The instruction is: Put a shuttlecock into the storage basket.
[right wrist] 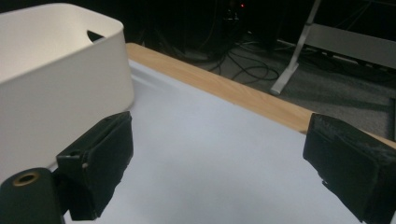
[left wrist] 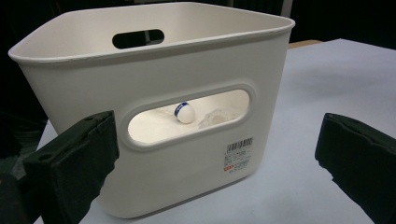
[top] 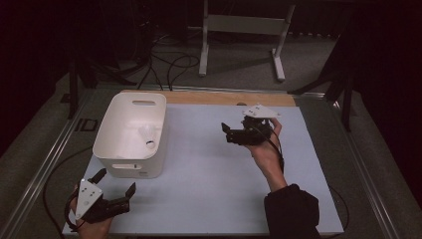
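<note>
Where cables [top: 169, 64] cross grey floor, a white bin [top: 130, 134] tops the pale table [top: 209, 174].

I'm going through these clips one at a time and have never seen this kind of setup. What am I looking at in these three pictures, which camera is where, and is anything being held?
There is no robot here: a person holds a hand-operated grasping tool in each hand. The high view looks down on the table from above the person's side. It shows the left tool near the front left corner and the right tool raised over the middle right.

The other two pictures come from cameras riding on the tools, each looking out between its own two black jaws.

On the table stands a white bin with handle slots. Inside it lies a small white ball with a blue band, seen through the slot in the left gripper view, beside something pale I can't identify.

Both tools are open and hold nothing.
</note>
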`<state>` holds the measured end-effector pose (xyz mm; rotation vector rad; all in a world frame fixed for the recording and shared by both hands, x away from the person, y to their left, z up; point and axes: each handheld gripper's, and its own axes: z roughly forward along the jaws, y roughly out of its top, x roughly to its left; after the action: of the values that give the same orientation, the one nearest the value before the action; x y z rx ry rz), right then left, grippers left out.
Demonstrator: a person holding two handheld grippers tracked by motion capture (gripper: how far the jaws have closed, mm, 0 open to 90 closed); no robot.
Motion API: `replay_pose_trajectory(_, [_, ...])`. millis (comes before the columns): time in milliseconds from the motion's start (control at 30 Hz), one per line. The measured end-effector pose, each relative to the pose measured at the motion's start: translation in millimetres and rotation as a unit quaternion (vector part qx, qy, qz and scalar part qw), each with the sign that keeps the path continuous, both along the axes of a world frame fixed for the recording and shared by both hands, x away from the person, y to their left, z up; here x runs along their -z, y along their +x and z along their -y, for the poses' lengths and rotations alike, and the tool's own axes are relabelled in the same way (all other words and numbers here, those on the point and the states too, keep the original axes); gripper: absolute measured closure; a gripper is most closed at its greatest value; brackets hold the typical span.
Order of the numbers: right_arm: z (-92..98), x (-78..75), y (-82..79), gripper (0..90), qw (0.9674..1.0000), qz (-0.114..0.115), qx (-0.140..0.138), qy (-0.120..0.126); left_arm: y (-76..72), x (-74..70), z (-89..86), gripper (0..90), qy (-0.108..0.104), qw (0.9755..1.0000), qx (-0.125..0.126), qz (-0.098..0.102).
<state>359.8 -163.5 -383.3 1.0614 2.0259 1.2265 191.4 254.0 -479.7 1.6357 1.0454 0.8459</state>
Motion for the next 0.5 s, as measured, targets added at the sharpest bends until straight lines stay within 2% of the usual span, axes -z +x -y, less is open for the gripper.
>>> replay_pose_trajectory(233, [21.3,9.9,-12.5,8.3,0.9998,0.001,0.021,0.0,0.4,0.1,-0.4,0.2,-0.004,1.0,-0.001,-0.001])
replay_pose_trajectory(400, [37.9,21.2,-24.6,8.4,0.9992,0.001,0.037,-0.013,0.7,0.0,-0.4,0.2,-0.005,1.0,-0.001,-0.002])
replay_pose_trajectory(500, [50.3,28.4,-31.0,8.4,0.9988,-0.004,0.048,-0.008,1.2,0.1,-0.5,0.2,-0.005,1.0,-0.001,-0.003])
